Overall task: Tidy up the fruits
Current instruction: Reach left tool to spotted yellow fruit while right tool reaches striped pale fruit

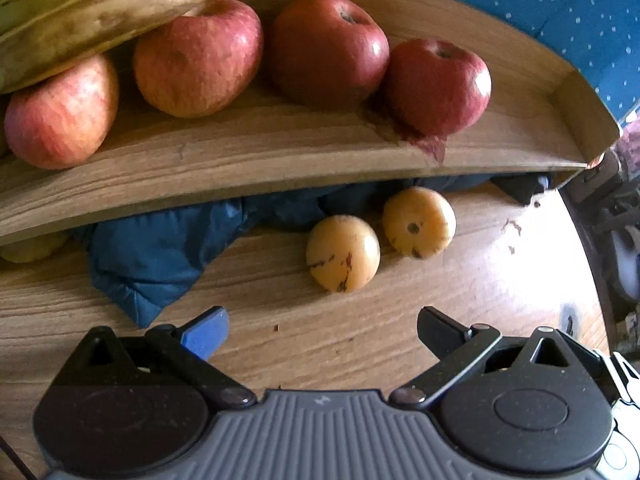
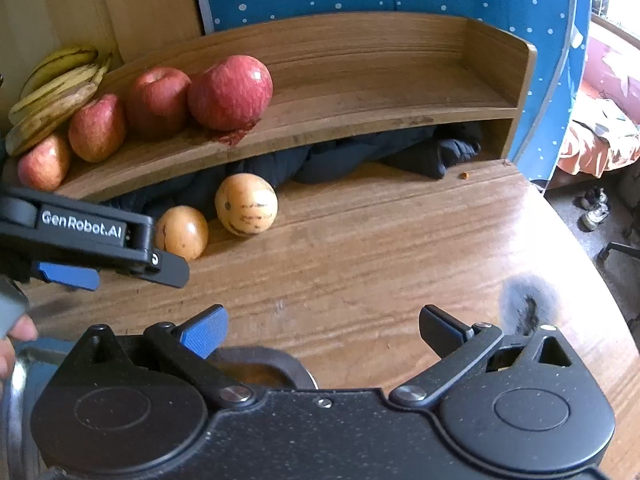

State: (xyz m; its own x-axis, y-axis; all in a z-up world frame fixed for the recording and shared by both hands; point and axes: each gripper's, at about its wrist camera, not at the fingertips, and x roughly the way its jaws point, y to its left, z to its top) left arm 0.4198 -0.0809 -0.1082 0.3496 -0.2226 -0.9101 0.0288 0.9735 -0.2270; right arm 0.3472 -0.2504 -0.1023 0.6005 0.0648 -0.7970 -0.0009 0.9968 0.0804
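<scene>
Wooden shelf (image 2: 360, 120) holding bananas (image 2: 56, 88) lengthwise along it, apples (image 1: 326, 44) stem-up — both grippers' jaws spread, empty.

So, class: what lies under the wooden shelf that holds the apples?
Under the wooden shelf lies crumpled dark blue padded fabric, with two yellow fruits at its front edge. Whatever sits deeper behind the fabric is covered.
</scene>
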